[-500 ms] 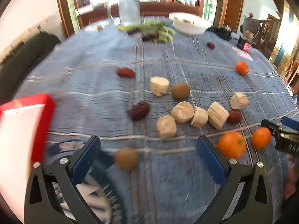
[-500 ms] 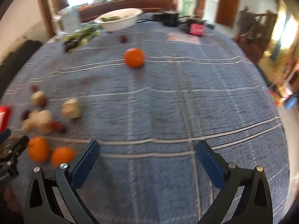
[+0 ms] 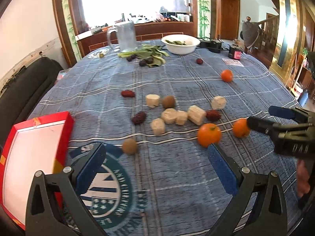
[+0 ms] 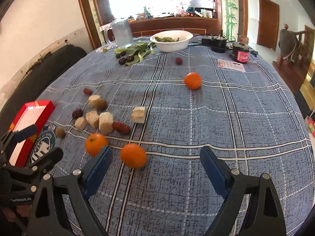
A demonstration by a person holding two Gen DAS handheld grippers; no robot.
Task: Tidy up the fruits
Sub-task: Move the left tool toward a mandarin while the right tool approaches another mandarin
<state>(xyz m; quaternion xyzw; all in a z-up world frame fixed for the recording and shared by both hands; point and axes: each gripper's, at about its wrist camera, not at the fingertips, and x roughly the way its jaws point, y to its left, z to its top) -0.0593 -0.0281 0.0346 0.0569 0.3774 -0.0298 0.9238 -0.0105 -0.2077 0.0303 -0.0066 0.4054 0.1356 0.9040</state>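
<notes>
Two claws have swung toward the scattered fruit on the tabletop (image 4: 226, 118): the right claw (image 4: 155, 163), jaws apart and empty, now frames the nearest orange (image 4: 133, 155); the left claw (image 3: 155, 163), also wide, hovers near a kiwi (image 3: 129, 146) beside the red box (image 3: 65, 122)

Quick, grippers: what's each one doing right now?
Left gripper: open, holding nothing.
Right gripper: open, an orange between its fingers, not gripped.

Box (image 3: 37, 157) is lying at the desk's (image 3: 177, 186) left edge. Fruit pieces (image 3: 173, 116) are sitting mid-desk, two oranges (image 3: 209, 134) just right of them. Bowl (image 3: 180, 44) and pitcher (image 3: 126, 36) are standing at the far end.
</notes>
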